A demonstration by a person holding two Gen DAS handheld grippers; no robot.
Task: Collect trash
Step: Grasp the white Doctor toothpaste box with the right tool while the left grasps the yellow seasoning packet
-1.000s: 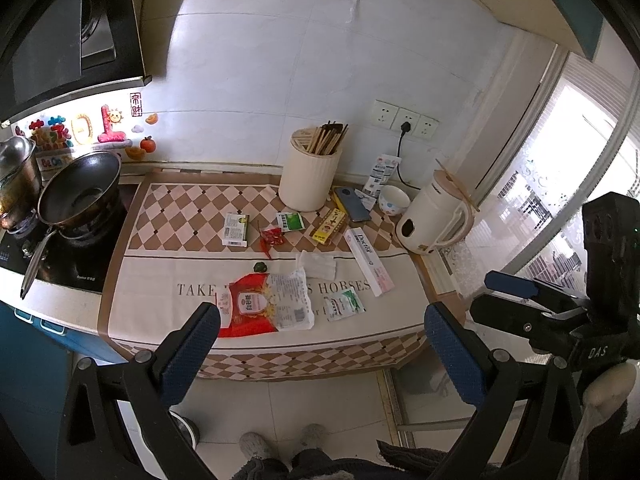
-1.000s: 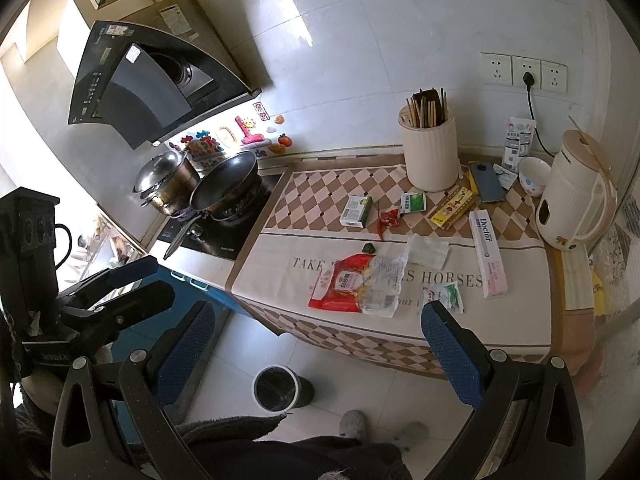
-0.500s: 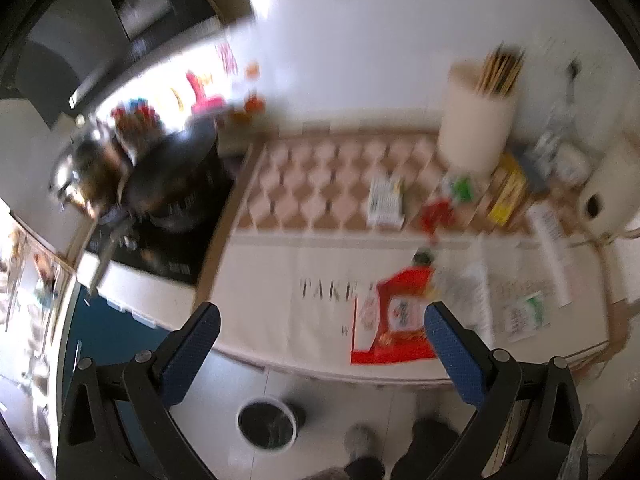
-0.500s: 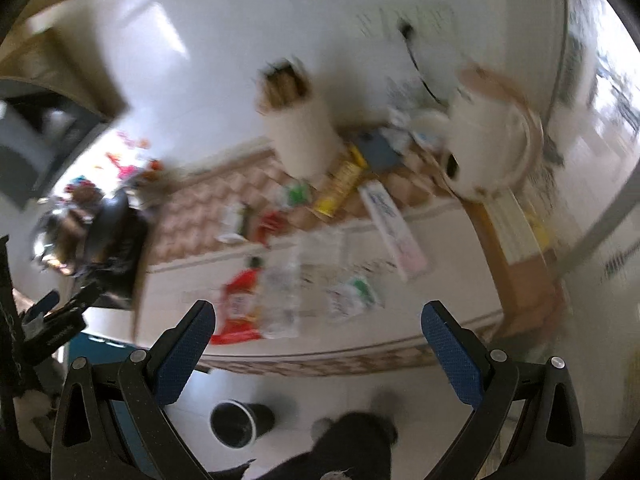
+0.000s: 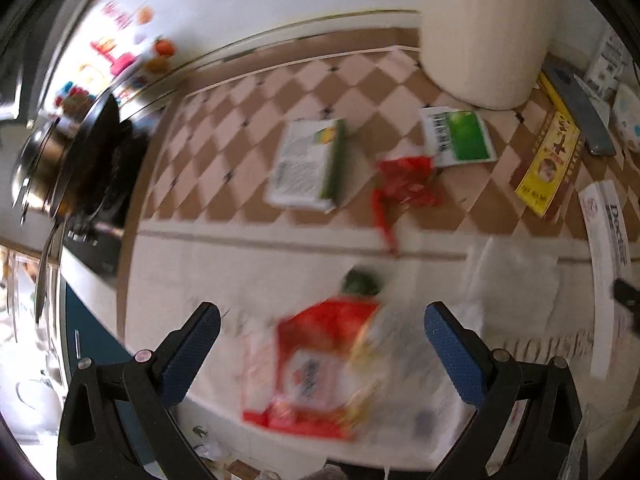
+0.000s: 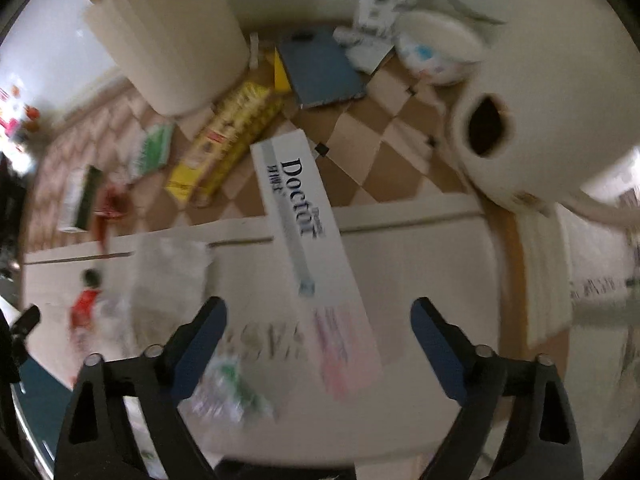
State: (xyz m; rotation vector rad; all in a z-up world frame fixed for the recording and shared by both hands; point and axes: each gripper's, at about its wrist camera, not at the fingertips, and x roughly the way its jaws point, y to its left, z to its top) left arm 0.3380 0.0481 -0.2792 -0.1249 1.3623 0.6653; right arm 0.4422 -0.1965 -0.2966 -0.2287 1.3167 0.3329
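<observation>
Trash litters our checked surface [image 5: 256, 92]: a red-and-clear plastic snack bag [image 5: 320, 368] below our released left gripper [image 5: 322, 344], a long white toothpaste box [image 6: 316, 248] under our empty, closing right gripper [image 6: 318, 338].

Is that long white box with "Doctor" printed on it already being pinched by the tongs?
No. In the right wrist view the Doctor box lies flat on the counter cloth, between the closing right tongs but untouched by either blue pad.

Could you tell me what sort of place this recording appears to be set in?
Most likely a home kitchen counter. A dark wok sits on a stove at the left, a white electric kettle stands at the right, and a cream utensil holder stands on the chequered counter cloth among littered wrappers.
</observation>
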